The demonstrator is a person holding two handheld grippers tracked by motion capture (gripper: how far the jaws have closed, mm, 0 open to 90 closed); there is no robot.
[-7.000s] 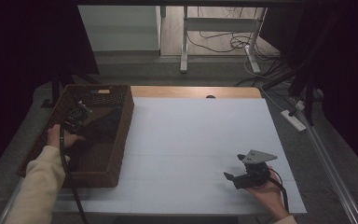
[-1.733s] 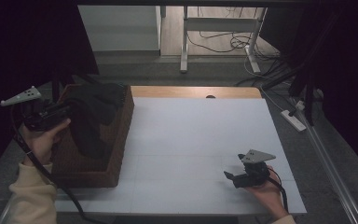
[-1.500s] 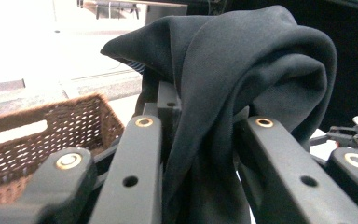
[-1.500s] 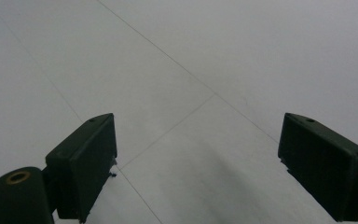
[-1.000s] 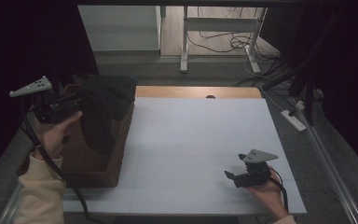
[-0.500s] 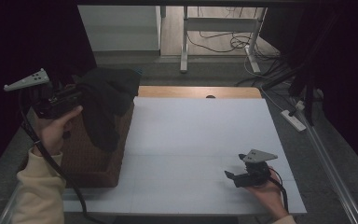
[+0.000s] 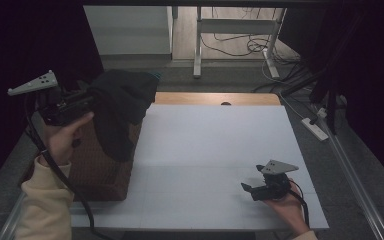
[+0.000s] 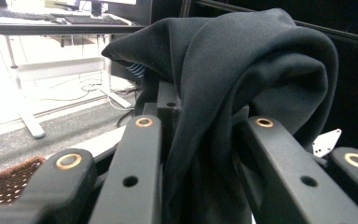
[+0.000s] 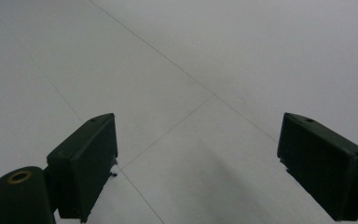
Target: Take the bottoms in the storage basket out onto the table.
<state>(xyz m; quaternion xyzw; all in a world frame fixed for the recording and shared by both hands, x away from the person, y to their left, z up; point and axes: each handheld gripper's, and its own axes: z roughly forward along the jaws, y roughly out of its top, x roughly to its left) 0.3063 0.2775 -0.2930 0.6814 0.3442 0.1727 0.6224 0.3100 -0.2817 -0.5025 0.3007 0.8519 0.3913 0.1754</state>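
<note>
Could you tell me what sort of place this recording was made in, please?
Probably a lab or workshop set up for recording. A white-covered table stands between dark curtains, cables and a power strip lie on the floor, and a desk with keyboards stands beyond.

Dark cloth (image 8: pixel 242 70) here, soft and matt, falling in thick smooth folds, a fleece-like knit by the look of it. Left tongs (image 8: pixel 200 140) are matt black plastic with brass-coloured metal rivets. The basket (image 7: pixel 97 165) is brown wicker, coarse and rough-woven. The bench (image 7: pixel 215 150) wears a smooth, matt white sheet, with bare wood at its far edge. Right tongs (image 9: pixel 196 163): same dull black plastic.
</note>
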